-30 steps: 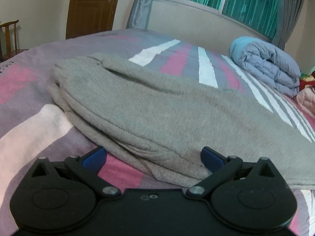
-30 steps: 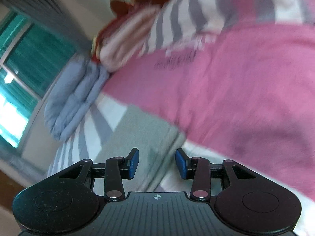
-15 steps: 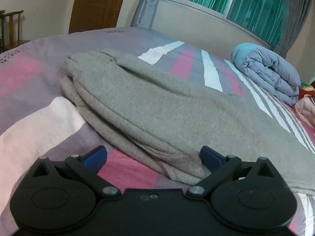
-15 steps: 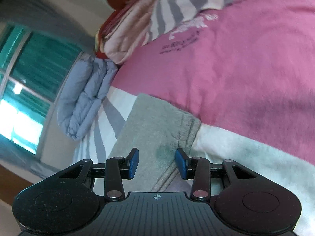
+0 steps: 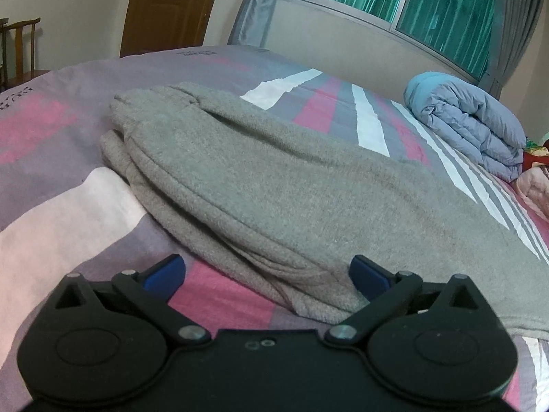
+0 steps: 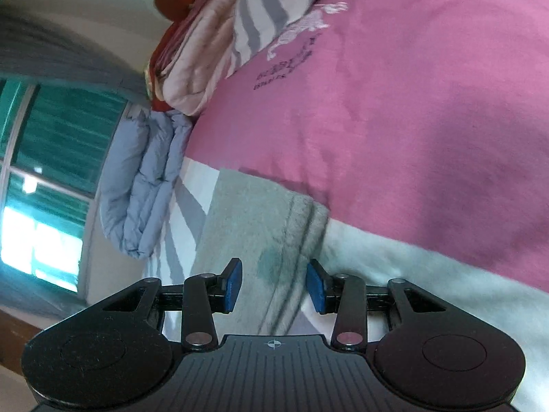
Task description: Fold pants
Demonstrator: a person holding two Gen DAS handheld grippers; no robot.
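Left wrist view has the grey pants (image 5: 274, 178) laid long across the striped bedspread (image 5: 51, 226), doubled over on themselves so you see stacked edges along the near side. The left gripper (image 5: 267, 271) sits low right in front of them with its jaws spread wide, and the near folded edge of the pants runs into the gap between the blue pads (image 5: 164, 271) without either pad pressing on it (the right-hand pad looks just beside the fabric, maybe brushing it, hard to call). So that one's open, nothing held.

Right wrist view is rolled sideways and a bit blurry. The right gripper (image 6: 272, 285) has its jaws partly apart, and the hemmed end of the pants (image 6: 267, 226) lies straight ahead and under the gap. The pads aren't clamping it as far as I can see.

Around it: a folded blue-grey duvet (image 5: 470, 127) near the window (image 5: 411, 10) side of the bed, a pinkish bundle of bedding (image 6: 192, 68) past it, a wooden door (image 5: 164, 10) and a chair (image 5: 20, 51) off at the far left. Nothing sits on top of the pants.
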